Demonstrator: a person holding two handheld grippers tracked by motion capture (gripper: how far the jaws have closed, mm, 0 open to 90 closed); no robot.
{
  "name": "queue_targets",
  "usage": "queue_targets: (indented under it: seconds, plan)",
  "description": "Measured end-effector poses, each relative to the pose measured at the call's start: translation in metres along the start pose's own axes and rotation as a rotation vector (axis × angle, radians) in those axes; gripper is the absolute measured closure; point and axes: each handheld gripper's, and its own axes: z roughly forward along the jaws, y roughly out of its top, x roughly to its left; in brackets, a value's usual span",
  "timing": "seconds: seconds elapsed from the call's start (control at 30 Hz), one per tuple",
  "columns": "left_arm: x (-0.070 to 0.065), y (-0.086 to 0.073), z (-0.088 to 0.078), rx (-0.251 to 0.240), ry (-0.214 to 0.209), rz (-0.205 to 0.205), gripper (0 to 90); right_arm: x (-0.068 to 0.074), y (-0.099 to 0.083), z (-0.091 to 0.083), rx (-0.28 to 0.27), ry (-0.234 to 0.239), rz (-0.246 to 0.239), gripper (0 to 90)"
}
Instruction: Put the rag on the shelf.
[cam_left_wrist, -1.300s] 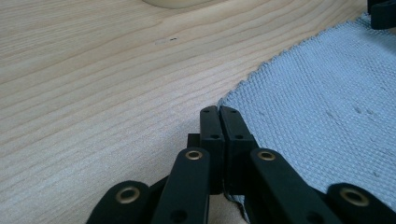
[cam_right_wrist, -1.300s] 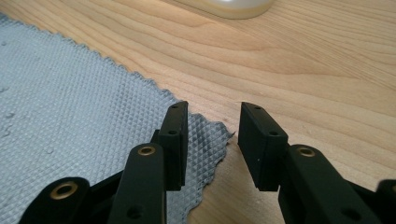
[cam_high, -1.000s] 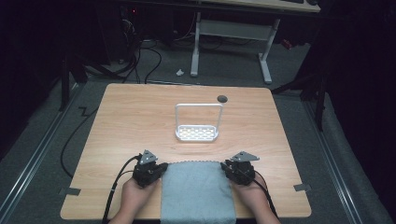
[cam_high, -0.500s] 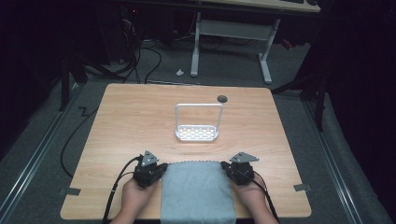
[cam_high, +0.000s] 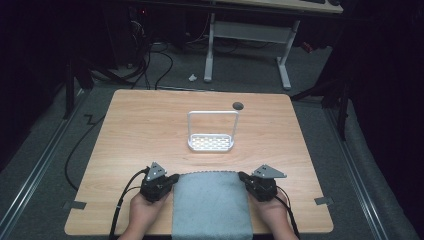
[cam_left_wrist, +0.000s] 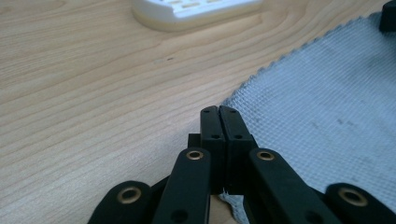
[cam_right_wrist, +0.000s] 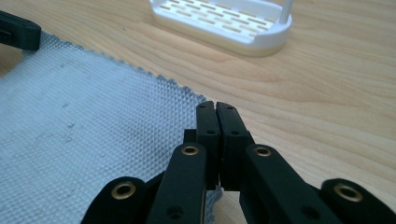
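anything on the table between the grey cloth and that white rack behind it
Nothing visible does. The grey cloth lies at the near edge, pinched at its far corners by the left gripper and right gripper. Between its far edge and the white rack there is bare wooden table.

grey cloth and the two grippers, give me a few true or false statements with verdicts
1. The left gripper is shut on a far corner of the grey cloth. True.
2. The right gripper stands wide open above the cloth. False: its jaws have just closed on the cloth's other far corner.
3. The white rack stands on the cloth. False: it stands on bare table, beyond the cloth.
4. The cloth lies flat at the table's near edge. True.
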Motion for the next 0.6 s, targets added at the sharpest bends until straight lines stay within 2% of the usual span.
queue_targets:
  seconds: [0.27,0.43,0.6]
  plan:
    - [-0.009,0.007,-0.018,-0.124,-0.002,-0.006,89.0,0.004,0.005,-0.018,-0.096,-0.011,-0.016,89.7]
    - [-0.013,0.013,-0.030,-0.184,-0.013,-0.003,89.1,0.007,0.010,-0.030,-0.170,-0.026,-0.035,89.7]
    - [-0.015,0.021,-0.042,-0.237,-0.018,-0.003,89.1,0.011,0.019,-0.038,-0.219,-0.026,-0.048,89.8]
